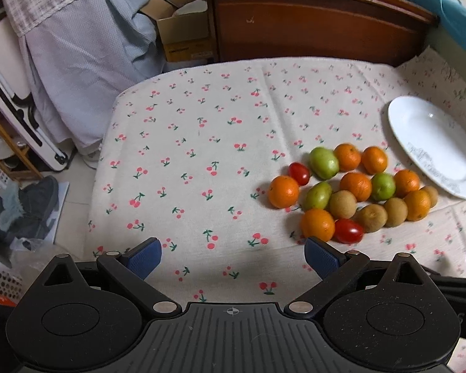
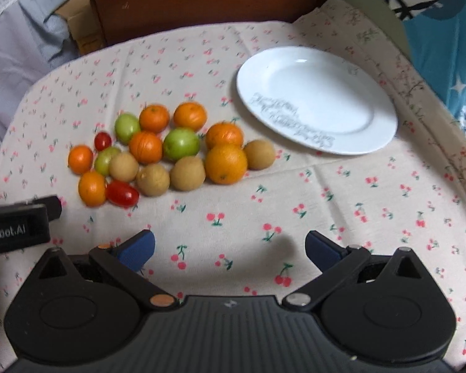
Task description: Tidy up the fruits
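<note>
Glossy white plate (image 2: 317,99) — glazed; matt printed cloth (image 2: 326,205); polished wooden headboard (image 1: 310,15).

My left black two-finger tongs (image 1: 233,256) stand wide apart, their blue ribbed pads (image 1: 144,258) gripping nothing, held low and pointing forward. My right black two-finger tongs (image 2: 230,248) are spread just as wide, blue pads (image 2: 136,250) bare, also low and level. From the right wrist view, the left tool's black body (image 2: 18,228) sits just beside, at the left edge.
</note>
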Tool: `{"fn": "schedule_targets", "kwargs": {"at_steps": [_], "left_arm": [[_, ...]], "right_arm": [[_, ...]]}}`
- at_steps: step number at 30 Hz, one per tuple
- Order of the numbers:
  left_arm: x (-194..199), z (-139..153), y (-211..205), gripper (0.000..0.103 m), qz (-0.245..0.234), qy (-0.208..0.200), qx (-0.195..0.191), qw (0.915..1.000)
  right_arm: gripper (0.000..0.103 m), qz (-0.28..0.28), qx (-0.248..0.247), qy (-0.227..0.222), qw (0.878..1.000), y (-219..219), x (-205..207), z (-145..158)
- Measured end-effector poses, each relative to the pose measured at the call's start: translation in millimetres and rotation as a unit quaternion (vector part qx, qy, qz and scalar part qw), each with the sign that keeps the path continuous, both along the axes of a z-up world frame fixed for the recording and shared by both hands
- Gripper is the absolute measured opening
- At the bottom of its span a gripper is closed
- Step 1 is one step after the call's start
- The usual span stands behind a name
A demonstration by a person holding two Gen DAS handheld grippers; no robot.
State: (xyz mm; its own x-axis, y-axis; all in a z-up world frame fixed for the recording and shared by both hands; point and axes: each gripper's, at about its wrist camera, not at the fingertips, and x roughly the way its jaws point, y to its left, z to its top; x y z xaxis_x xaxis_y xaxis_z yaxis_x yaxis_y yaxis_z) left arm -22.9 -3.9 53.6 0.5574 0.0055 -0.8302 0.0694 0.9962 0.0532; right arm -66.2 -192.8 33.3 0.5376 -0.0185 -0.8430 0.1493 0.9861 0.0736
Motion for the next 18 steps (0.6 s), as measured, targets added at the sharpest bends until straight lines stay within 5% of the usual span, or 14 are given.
{"fn": "schedule_targets", "kwargs": {"at_steps": [7,18], "left_arm": [[-6,12,-6,0.099,-0.003,-0.008,0.007,0.9999],[-10,7,-11,0.1,-0.003,0.007,0.015,0.9999]], "right_arm": [[0.102,-0.013,-0.011,-0.016,1.0,-9,-1,27],[0.102,-0.015,-0.03,0.003,0.999,-10,-1,29]]}}
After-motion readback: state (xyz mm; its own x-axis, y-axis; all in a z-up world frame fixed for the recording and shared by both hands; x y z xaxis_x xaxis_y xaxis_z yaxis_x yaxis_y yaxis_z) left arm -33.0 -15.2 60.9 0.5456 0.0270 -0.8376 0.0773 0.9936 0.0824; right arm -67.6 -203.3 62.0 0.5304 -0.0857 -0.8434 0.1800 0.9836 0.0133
